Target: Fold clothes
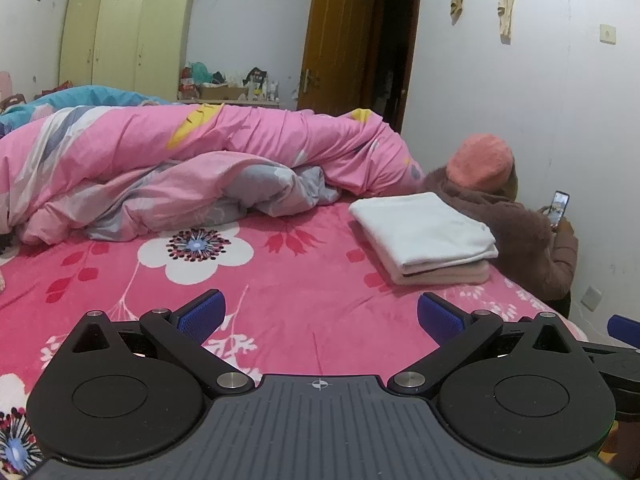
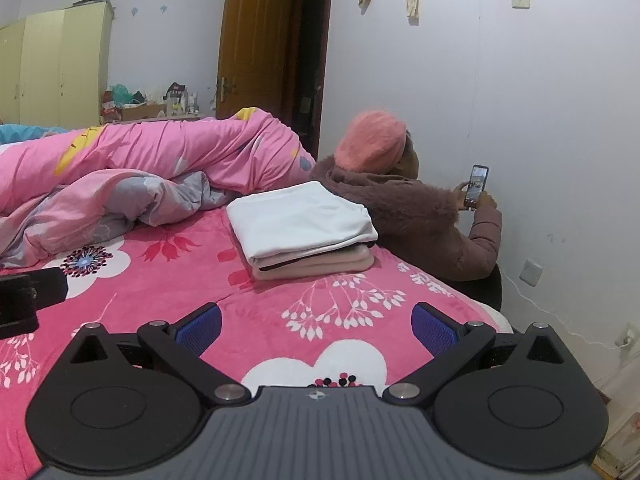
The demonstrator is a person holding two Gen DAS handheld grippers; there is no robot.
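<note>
- L gripper (image 1: pixel 320 316) & R gripper (image 2: pixel 316 322): jaws wide apart, nothing held, both low over pink floral bedsheet (image 2: pixel 168 280).
- Folded clothes stack (image 2: pixel 304 232), white on top, sits near bed's far right edge, by seated person (image 2: pixel 408 208).
- Risk: a nudge tips stack off the edge; loose duvet (image 1: pixel 192 168) could snag fingers.

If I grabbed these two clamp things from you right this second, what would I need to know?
Left gripper: open, empty, above the bed sheet.
Right gripper: open, empty too.
Folded clothes: a neat pile, white piece on top, near the bed's edge, beside a person sitting with a phone.
Done: that pile looks finished.
Left: no loose clothes in view; only the rumpled pink duvet behind.
</note>
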